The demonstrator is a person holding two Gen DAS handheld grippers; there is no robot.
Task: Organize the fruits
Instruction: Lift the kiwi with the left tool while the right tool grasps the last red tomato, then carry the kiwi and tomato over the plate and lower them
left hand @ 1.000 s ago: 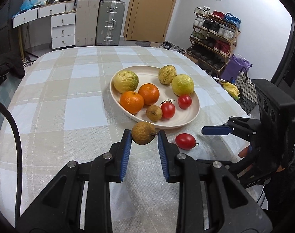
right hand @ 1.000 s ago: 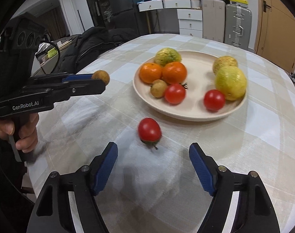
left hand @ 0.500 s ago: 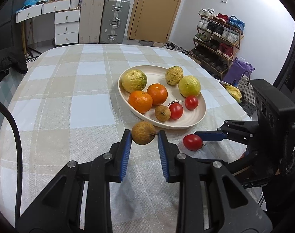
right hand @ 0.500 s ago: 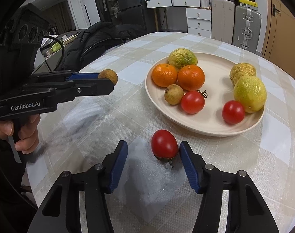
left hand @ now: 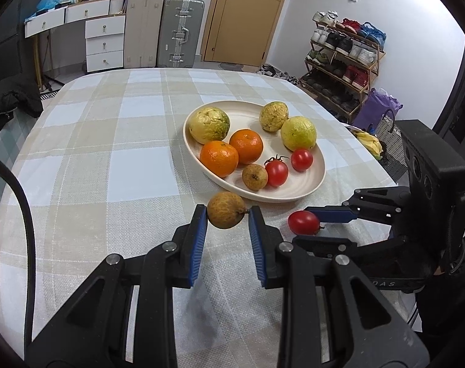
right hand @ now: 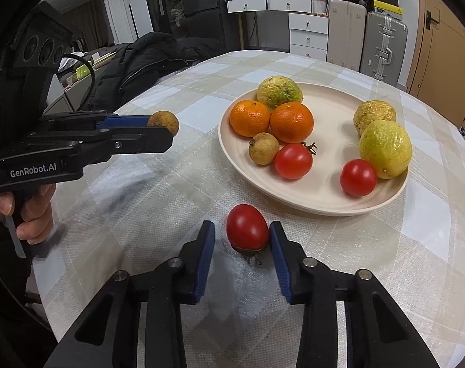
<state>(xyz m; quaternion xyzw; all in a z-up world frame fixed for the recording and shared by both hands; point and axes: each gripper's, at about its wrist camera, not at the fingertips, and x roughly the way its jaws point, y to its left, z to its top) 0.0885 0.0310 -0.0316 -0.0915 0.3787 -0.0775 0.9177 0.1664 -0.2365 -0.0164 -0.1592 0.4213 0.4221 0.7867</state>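
Checked tablecloth (left hand: 109,165) in a room with suitcases (left hand: 183,30) and a shoe rack (left hand: 342,61), left gripper (left hand: 227,214) clamped on a brown fruit (left hand: 225,214) above the cloth, right gripper (right hand: 241,239) jaws just closing around a tomato (right hand: 247,227) lying just before the plate (right hand: 312,202), right pad touching, left pad apart, its far side hidden from the left view.

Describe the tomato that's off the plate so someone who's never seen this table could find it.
On the checked tablecloth sits a cream plate of fruit. Just off its near rim lies one red tomato, between the right gripper's blue pads, which have been closing. Unlike the two plate tomatoes, it rests on the cloth.
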